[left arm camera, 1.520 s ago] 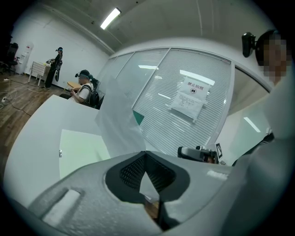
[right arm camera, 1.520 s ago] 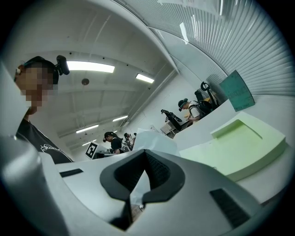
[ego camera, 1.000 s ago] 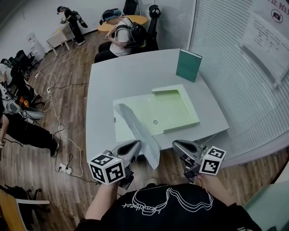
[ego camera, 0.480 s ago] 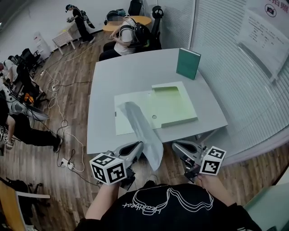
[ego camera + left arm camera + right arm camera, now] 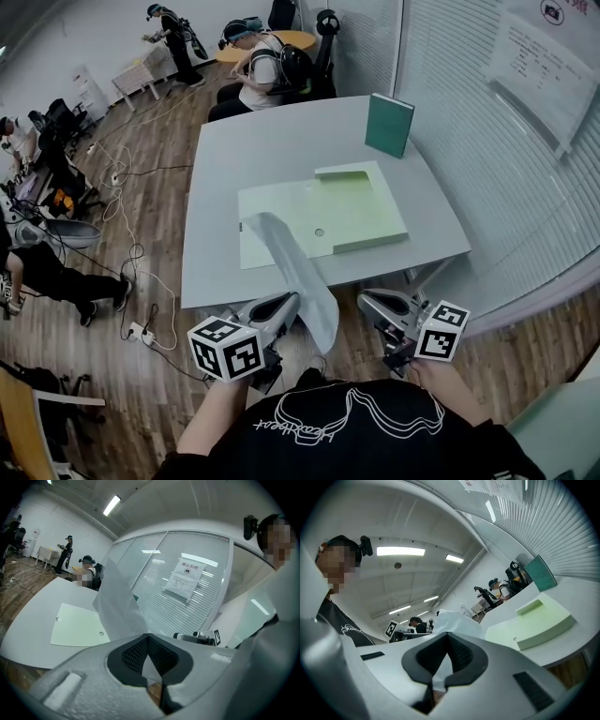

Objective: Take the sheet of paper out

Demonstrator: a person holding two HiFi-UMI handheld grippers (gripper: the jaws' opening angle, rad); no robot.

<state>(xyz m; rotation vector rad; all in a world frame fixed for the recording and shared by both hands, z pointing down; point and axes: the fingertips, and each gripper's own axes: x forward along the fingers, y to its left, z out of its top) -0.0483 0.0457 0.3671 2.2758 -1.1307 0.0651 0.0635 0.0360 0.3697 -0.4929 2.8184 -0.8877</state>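
L gripper (image 5: pixel 283 306) pinched on sheet of paper (image 5: pixel 292 274), clear of green folder (image 5: pixel 328 214), hanging off table (image 5: pixel 272 150) edge. R gripper (image 5: pixel 372 302) closed, empty. Risk: your one-end grip is thin, so a fast swing could slip or crease it.

We take this for an open office turned recording lab. A glass partition (image 5: pixel 487 169) with slatted blinds and a posted notice (image 5: pixel 548 61) runs from one to four o'clock of the white bench (image 5: pixel 272 150). At twelve, people (image 5: pixel 258 61) wearing headgear work by a round wooden table (image 5: pixel 286 39). At nine stand office chairs (image 5: pixel 56 117), and cables (image 5: pixel 112 183) trail over wood flooring (image 5: pixel 94 356) to a power strip (image 5: pixel 141 331). Tube lights (image 5: pixel 401 551) line the ceiling.
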